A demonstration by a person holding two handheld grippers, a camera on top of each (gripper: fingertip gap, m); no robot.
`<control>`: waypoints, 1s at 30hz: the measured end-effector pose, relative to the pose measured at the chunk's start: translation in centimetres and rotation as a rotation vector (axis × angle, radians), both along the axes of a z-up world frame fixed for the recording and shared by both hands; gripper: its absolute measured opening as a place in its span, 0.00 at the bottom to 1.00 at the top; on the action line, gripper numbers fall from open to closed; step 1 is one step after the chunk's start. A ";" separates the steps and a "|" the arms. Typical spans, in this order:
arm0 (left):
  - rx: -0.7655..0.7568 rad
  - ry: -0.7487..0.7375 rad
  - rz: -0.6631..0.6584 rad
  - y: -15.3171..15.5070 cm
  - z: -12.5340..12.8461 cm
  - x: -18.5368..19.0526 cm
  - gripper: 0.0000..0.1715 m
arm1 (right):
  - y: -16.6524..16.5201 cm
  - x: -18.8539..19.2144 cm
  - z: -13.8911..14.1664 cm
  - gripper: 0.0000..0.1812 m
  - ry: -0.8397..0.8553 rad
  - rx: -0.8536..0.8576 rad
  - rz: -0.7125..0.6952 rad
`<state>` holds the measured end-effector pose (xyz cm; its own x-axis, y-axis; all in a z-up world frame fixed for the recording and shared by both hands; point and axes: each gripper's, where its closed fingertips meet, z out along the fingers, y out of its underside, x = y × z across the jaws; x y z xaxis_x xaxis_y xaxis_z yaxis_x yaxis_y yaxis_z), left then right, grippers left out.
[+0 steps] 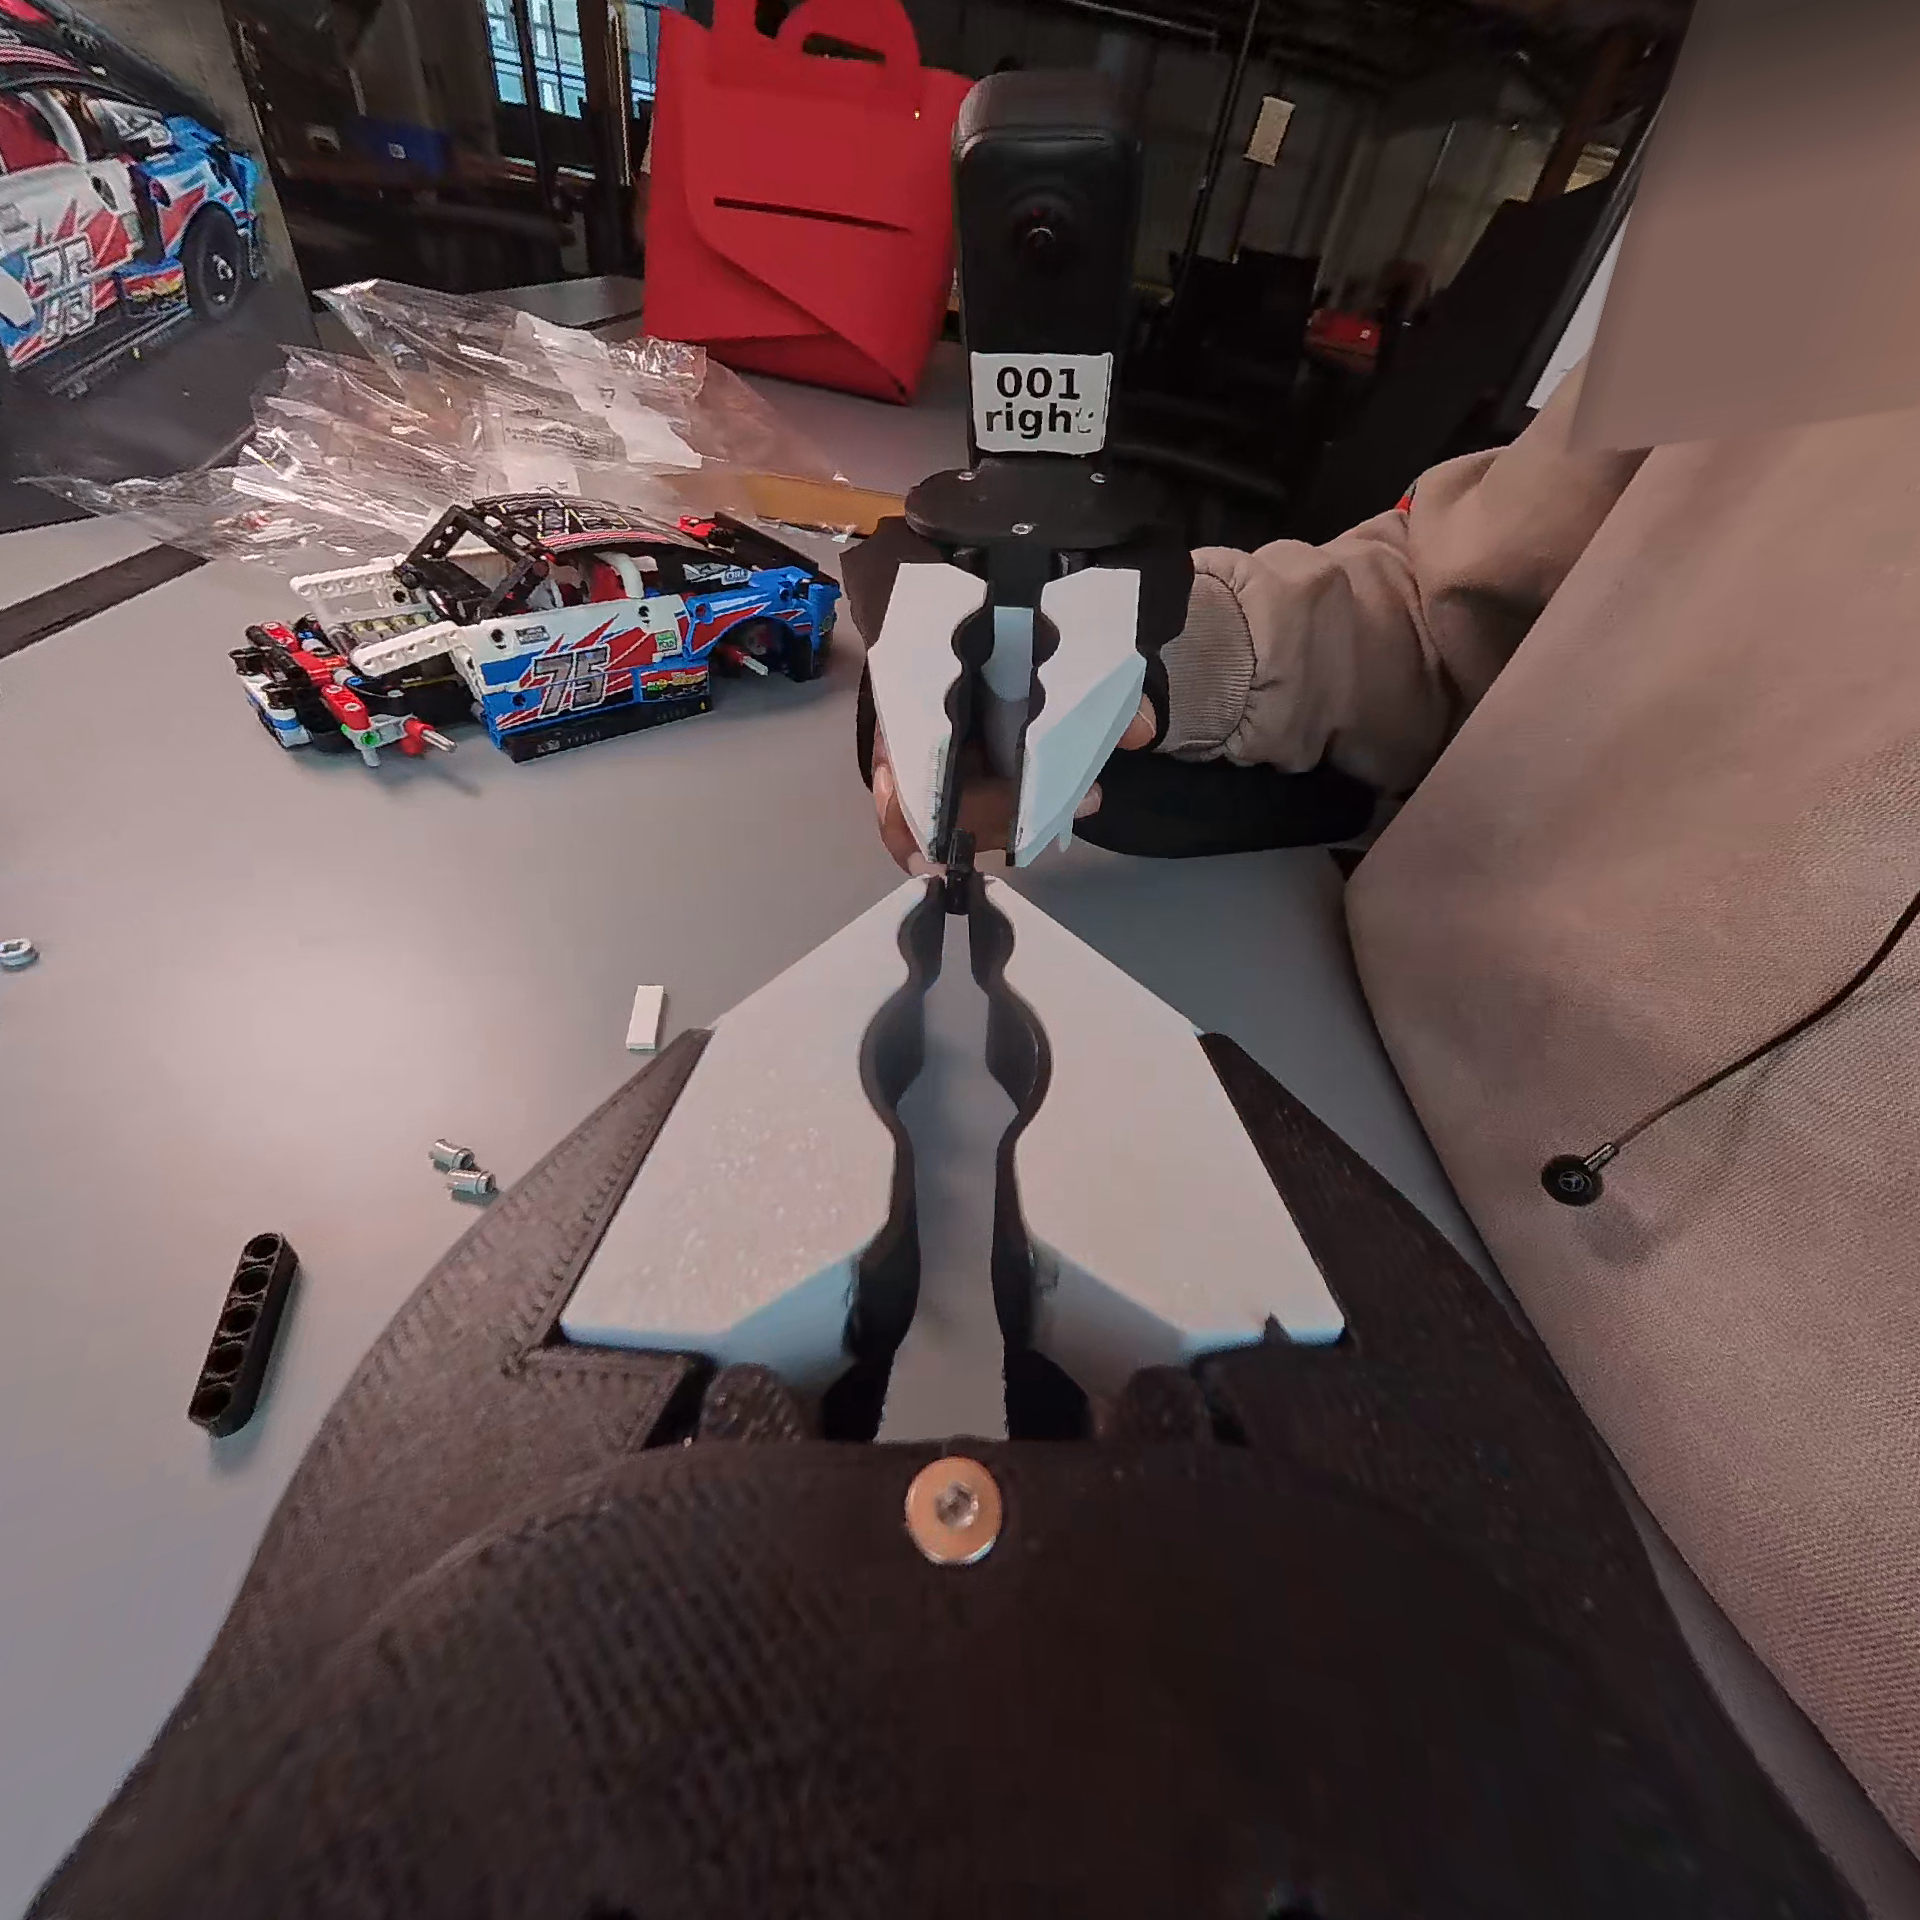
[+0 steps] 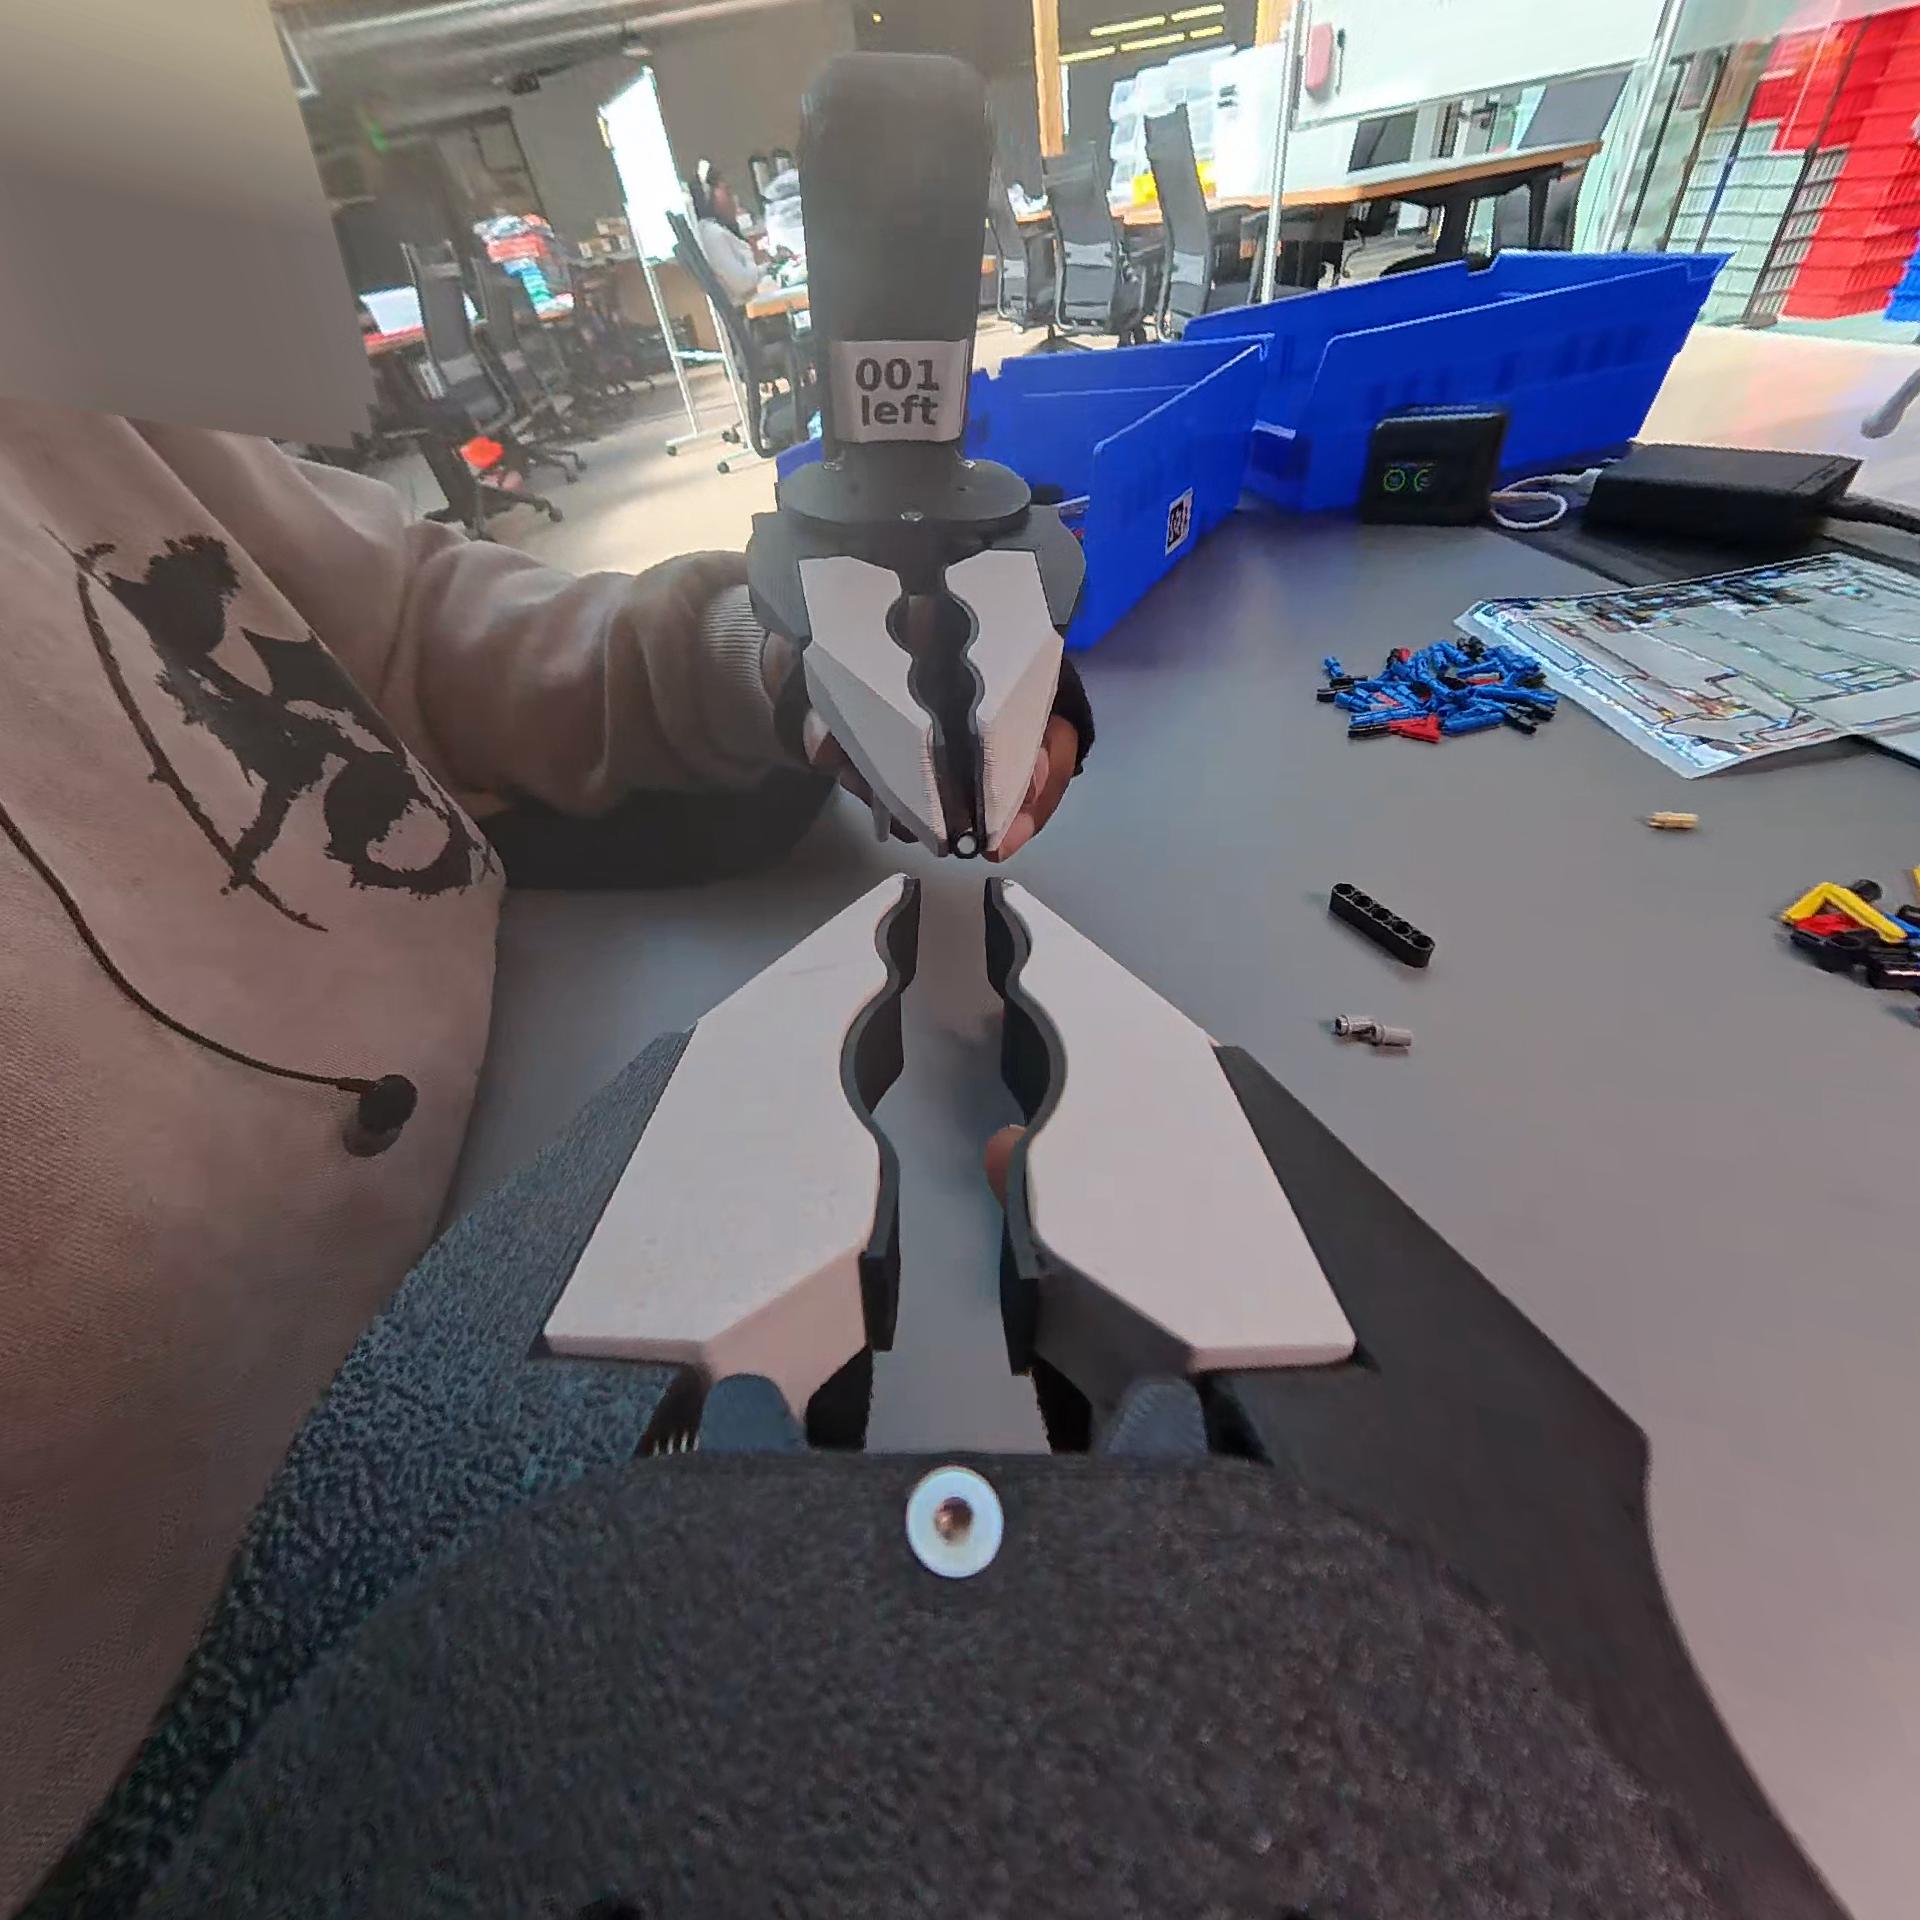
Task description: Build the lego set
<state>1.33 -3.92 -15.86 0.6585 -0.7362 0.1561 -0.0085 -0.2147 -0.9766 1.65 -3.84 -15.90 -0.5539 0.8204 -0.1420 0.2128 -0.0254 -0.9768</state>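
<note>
Loose on the grey table (image 1: 312,935), left to right in the left wrist view: black seven-hole beam (image 1: 244,1333), two small grey connectors (image 1: 462,1169), white tile (image 1: 645,1016), and farther back the part-built racing car model (image 1: 540,644) before clear empty bags (image 1: 468,416) and a red felt bag (image 1: 800,208). Left gripper (image 1: 958,896): fingers together, clamped on a small black pin (image 2: 966,844) at their tips; right gripper (image 2: 951,883): fingers apart, nothing visibly gripped, its tips meeting the left's tip to tip above the table. Step judged in hand: passing or re-seating the pin between tools; next move likely calls for aligning the right tips around the pin and closing squarely before the left lets go.
</note>
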 end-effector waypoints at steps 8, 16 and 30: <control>-0.005 -0.007 -0.034 -0.3 0.0 0.9 0.02 | -0.6 0.1 0.7 0.03 0.029 -0.064 0.027; -0.016 -0.001 -0.034 -0.2 -0.2 1.2 0.02 | -0.6 0.0 0.8 0.01 0.039 -0.055 0.020; -0.222 0.314 0.066 1.0 -7.1 -1.4 0.19 | 5.6 0.3 -3.1 0.01 -0.221 0.083 0.004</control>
<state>-0.07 -2.89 -22.95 0.7441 -0.6619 0.0902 -0.2787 -0.4303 -0.8586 1.95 1.77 -18.96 -0.5203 0.8321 -0.1921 0.4214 0.0545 -0.9052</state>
